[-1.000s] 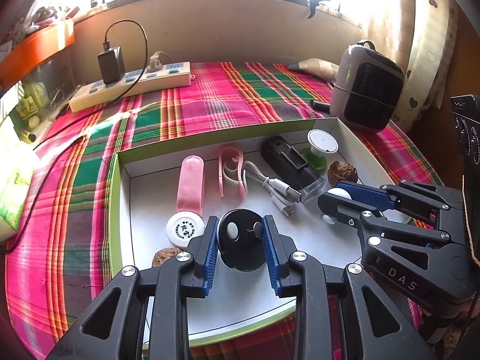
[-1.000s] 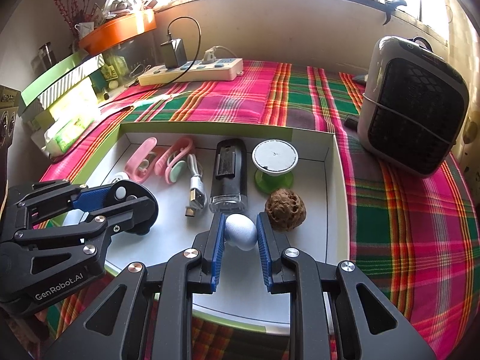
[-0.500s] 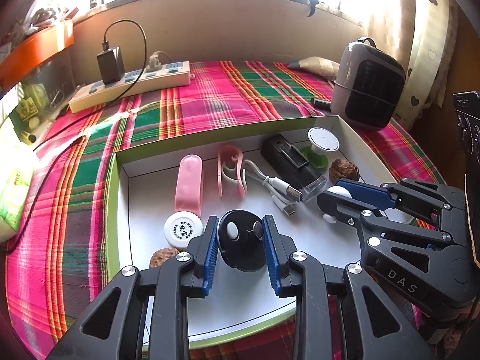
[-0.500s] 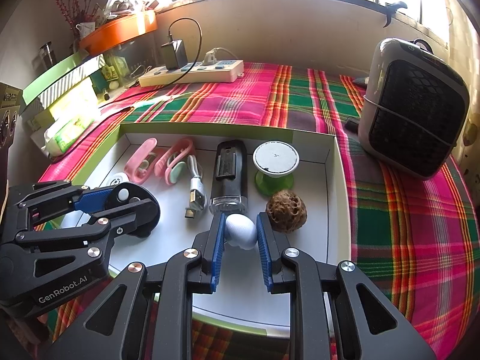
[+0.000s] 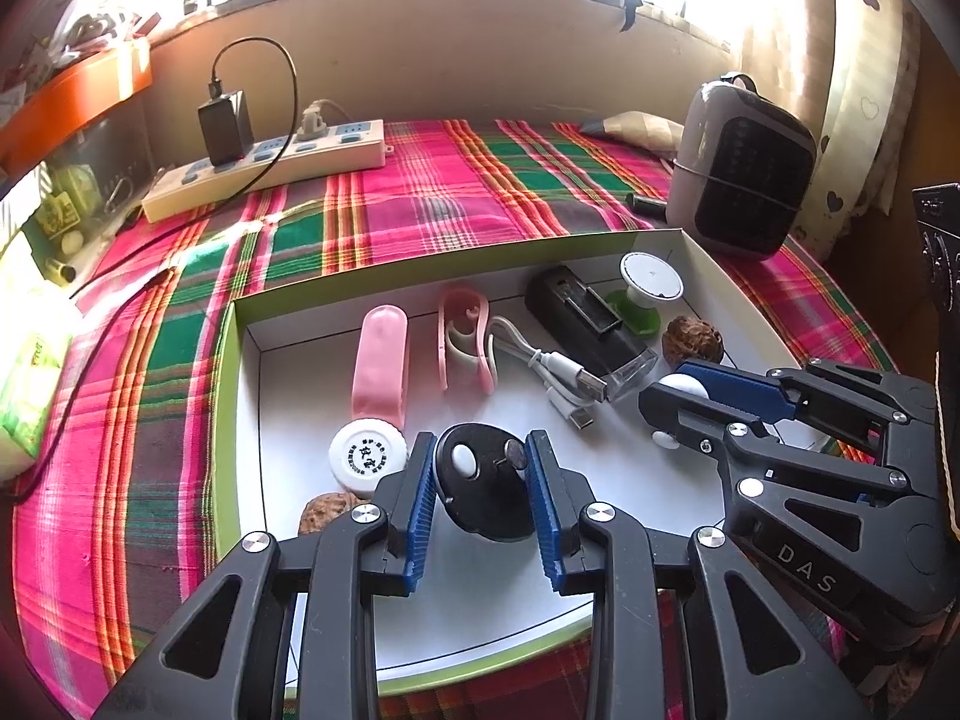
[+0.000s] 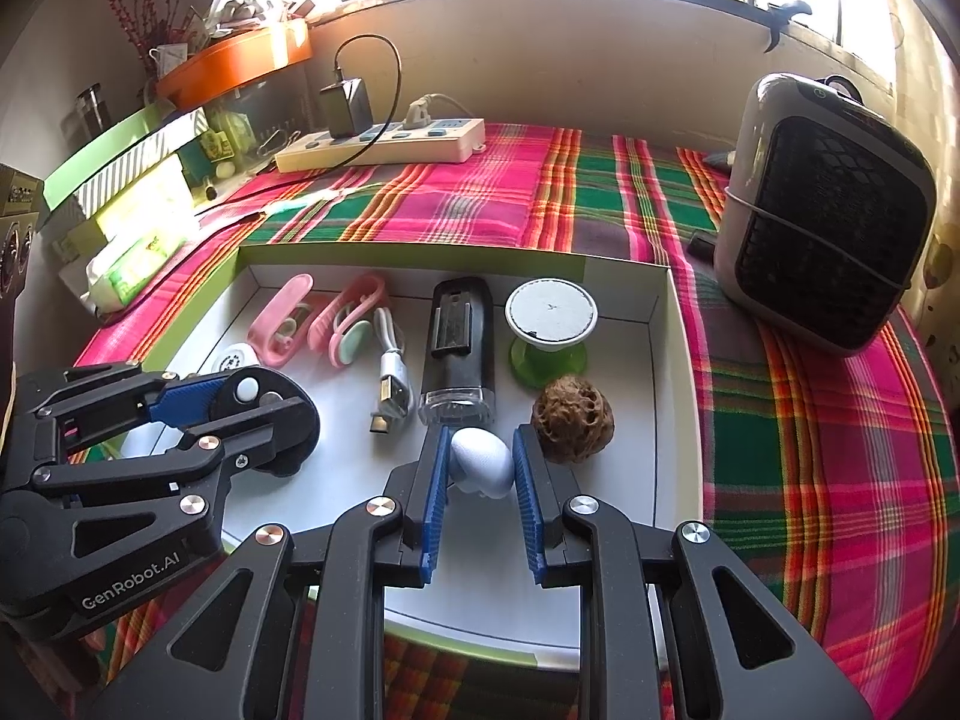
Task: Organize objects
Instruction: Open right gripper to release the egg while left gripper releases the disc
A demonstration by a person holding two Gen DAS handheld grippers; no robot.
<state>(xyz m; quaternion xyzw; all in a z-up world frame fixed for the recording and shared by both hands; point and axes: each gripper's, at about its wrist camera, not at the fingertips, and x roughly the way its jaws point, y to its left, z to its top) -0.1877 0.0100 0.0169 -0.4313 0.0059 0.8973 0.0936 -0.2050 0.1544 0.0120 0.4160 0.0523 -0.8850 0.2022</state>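
Observation:
A shallow white tray with a green rim [image 5: 231, 396] lies on the plaid cloth. My left gripper [image 5: 480, 438] straddles a black round disc [image 5: 486, 498] with a white button, low over the tray's near left. Its jaws are opening, and the blue pads still touch the disc's edges. The right wrist view shows that left gripper [image 6: 264, 399] on the disc [image 6: 288, 438] from the side. My right gripper [image 6: 481, 432] is shut on a white egg-shaped piece [image 6: 480, 465], just in front of a brown walnut [image 6: 573, 420]. The left wrist view has the right gripper [image 5: 666, 387] at the right.
The tray also holds two pink clips [image 5: 381, 360], a white USB cable [image 5: 564, 369], a black rectangular device [image 6: 459, 348], a white-topped green stand [image 6: 549, 324], a white cap [image 5: 366, 456] and a second walnut [image 5: 327, 513]. A power strip [image 5: 270, 162] and a grey heater [image 6: 828, 222] stand behind.

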